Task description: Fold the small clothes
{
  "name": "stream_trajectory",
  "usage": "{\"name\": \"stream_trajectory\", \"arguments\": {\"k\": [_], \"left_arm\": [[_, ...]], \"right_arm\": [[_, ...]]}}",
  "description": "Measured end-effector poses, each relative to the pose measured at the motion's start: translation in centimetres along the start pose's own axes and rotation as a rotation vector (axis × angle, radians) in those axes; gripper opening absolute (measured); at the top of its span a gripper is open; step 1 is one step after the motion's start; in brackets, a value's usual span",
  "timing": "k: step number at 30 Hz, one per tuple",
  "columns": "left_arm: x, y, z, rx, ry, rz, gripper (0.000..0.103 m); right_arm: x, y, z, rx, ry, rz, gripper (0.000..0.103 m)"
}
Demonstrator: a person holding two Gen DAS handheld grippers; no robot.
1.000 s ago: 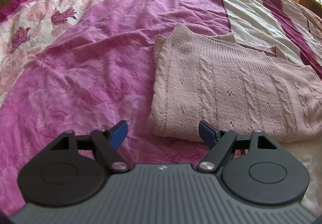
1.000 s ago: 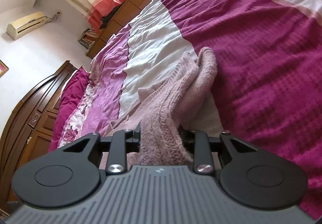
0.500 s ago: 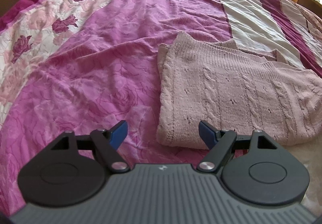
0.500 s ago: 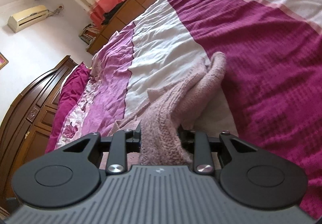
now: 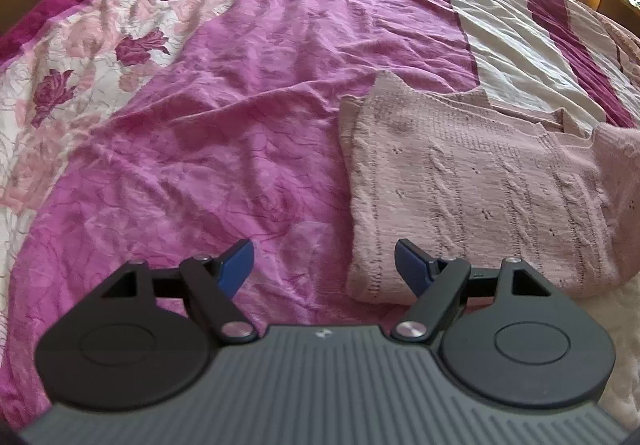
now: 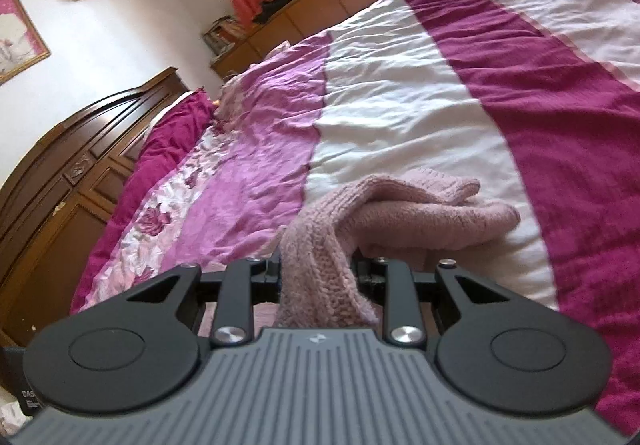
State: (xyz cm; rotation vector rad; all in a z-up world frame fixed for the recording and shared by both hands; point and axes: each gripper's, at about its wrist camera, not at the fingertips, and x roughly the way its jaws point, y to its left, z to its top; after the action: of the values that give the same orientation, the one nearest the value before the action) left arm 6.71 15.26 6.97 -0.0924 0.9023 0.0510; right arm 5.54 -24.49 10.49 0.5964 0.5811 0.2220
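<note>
Spread across the bed, a striped magenta quilt (image 5: 248, 133) is carrying the pink knit sweater (image 5: 480, 197). I am holding my left gripper (image 5: 324, 265) wide and empty above the sweater's near corner. My right gripper (image 6: 316, 277) is pinching a lifted fold of it.

Chunky cable-knit wool sweater (image 5: 480, 197) on a crumpled, faintly glossy cloth bedspread (image 5: 240, 125) (headboard (image 6: 72, 181): polished wood).

Bed: wide bedspread (image 5: 248, 149), magenta, white and rose-print bands, wrinkled.
On it: pink knitted sweater (image 5: 480, 197), partly folded.
</note>
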Motion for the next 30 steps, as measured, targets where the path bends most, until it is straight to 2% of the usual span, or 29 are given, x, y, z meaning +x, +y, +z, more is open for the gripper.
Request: {"name": "stream_trajectory", "arguments": {"k": [5,14,20,28,29,30], "left_arm": [[-0.2,1.0,-0.1,-0.001,-0.007,0.002,0.079],[-1.2,3.6,-0.2,-0.023,-0.030,0.018,0.079],[-1.7,5.5,-0.3,-0.083,-0.038,-0.007,0.079],[-1.6,6.2,-0.4,-0.089,-0.038,0.003,0.079],[-1.5,6.3,-0.4,-0.089,-0.038,0.002,0.079],[-1.5,6.3,-0.4,-0.089,-0.040,0.000,0.079]], "right_arm": [[1.0,2.9,-0.1,-0.026,0.010,0.038,0.029],[4.1,10.0,-1.3,-0.171,0.078,0.065,0.029],[7.8,14.3,-5.0,-0.262,0.170,0.073,0.029],[12.6,17.4,-10.3,-0.369,0.244,0.040,0.030],[13.0,17.3,-10.8,-0.371,0.258,0.031,0.033],[13.2,17.3,-11.1,-0.366,0.271,0.031,0.041]]}}
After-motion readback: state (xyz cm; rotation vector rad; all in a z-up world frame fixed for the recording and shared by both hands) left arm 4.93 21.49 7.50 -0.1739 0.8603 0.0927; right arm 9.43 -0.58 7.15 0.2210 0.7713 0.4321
